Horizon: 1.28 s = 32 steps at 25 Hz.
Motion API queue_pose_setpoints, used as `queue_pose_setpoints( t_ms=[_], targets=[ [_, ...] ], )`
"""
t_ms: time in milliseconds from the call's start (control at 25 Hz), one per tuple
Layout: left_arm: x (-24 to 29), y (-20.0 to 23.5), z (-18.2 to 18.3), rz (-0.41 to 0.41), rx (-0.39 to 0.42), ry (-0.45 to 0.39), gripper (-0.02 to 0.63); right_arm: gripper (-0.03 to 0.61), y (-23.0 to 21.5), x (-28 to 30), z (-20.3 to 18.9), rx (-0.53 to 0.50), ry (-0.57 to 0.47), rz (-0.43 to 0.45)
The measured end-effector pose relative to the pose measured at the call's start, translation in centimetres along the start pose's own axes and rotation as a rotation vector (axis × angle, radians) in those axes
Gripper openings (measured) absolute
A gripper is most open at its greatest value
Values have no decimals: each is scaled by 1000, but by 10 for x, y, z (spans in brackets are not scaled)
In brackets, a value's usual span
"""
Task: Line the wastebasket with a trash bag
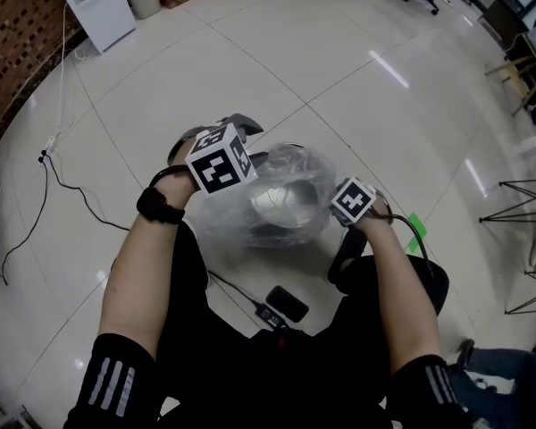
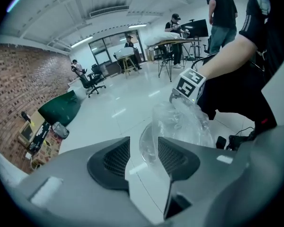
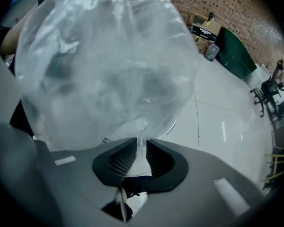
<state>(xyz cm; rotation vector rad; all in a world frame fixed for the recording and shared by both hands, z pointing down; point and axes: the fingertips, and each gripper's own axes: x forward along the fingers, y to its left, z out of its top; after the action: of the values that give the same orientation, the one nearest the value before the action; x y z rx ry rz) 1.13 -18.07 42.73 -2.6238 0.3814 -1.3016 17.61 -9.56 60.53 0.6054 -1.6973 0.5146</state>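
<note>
You're holding the left gripper [image 2: 144, 156] wide, gripping nothing, and the right gripper [image 3: 141, 157] barely parted around the trash bag [image 1: 308, 172] ballooning over the wastebasket [image 1: 272, 206] on the floor; unpinched, the film risks slipping off.

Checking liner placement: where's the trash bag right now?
Head view, centre of the floor: the clear trash bag sits draped over the wastebasket, between the left gripper and right gripper. A fold of it runs between the right one's jaws.

Glossy tiled floor [image 1: 339, 79] carries the wastebasket [image 1: 281, 206], a black cable [image 1: 71, 190] and a black device [image 1: 287, 303].
</note>
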Motion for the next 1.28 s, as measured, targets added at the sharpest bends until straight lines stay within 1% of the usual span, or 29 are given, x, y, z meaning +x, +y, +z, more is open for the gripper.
queue_pose_setpoints(
  t_ms=[120, 160, 280, 360, 440, 520, 600, 680, 720, 800, 920, 1040, 1080, 1120, 1200, 1240, 1280],
  targets=[
    [8, -25, 0, -127, 3, 15, 181, 112, -4, -16, 1, 37, -73, 13],
    [10, -32, 0, -156, 4, 19, 181, 115, -6, -23, 0, 46, -89, 12],
    [21, -44, -1, -198, 8, 38, 190, 131, -14, -53, 3, 26, -160, -9],
    [30, -47, -6, -198, 28, 73, 186, 138, -21, -78, 9, 24, -210, -44],
    [40, -48, -14, -189, 45, 105, 167, 137, -28, -104, 19, 19, -264, -95],
    [48, -47, -20, -180, 44, 122, 166, 137, -28, -128, 37, -15, -334, -135],
    [57, -43, -22, -164, 30, 126, 158, 137, -19, -144, 59, -60, -411, -132],
    [68, -38, -21, -147, 15, 126, 155, 138, -7, -149, 80, -92, -469, -91],
    [73, -37, -20, -143, 9, 125, 152, 140, -3, -148, 87, -105, -479, -69],
    [84, -37, -18, -142, -1, 123, 149, 147, 1, -134, 94, -138, -449, -42],
    [101, -40, -23, -155, -7, 139, 135, 149, -6, -99, 87, -190, -338, -28],
    [119, -48, -31, -177, 16, 167, 113, 144, -16, -60, 73, -170, -262, -8],
    [126, -49, -34, -181, 25, 174, 104, 132, -20, -49, 69, -163, -243, -6],
    [134, -50, -37, -182, 30, 183, 98, 96, -24, -39, 66, -168, -225, -10],
    [151, -49, -44, -183, 35, 204, 79, 47, -31, -23, 63, -194, -198, -17],
    [159, -50, -46, -186, 39, 213, 71, 18, -35, -18, 61, -190, -185, -17],
    [166, -51, -47, -190, 45, 219, 56, 12, -40, -13, 57, -169, -171, -16]
  ],
)
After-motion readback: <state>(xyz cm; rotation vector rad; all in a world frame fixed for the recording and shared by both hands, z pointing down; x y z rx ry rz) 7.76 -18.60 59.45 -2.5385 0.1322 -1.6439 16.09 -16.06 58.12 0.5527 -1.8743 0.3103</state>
